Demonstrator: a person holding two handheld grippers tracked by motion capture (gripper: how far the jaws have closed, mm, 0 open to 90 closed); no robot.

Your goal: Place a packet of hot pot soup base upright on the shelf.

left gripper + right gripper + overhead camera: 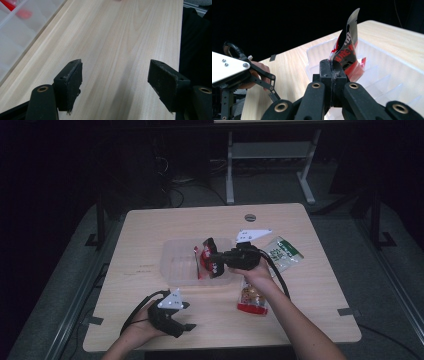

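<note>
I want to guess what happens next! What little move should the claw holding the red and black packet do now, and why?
Probably lower and open. The right claw pinches the red and black foil packet above the clear plastic tray, so releasing would drop it inside.

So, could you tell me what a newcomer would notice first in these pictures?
Probably the right gripper, shut on a black-and-red packet and holding it over the clear plastic bin at the table's middle. Next, the left gripper near the table's front edge, jaws wide open over bare wood. Two more snack packets lie right of the bin: a green-and-white one and a red-edged one.
</note>
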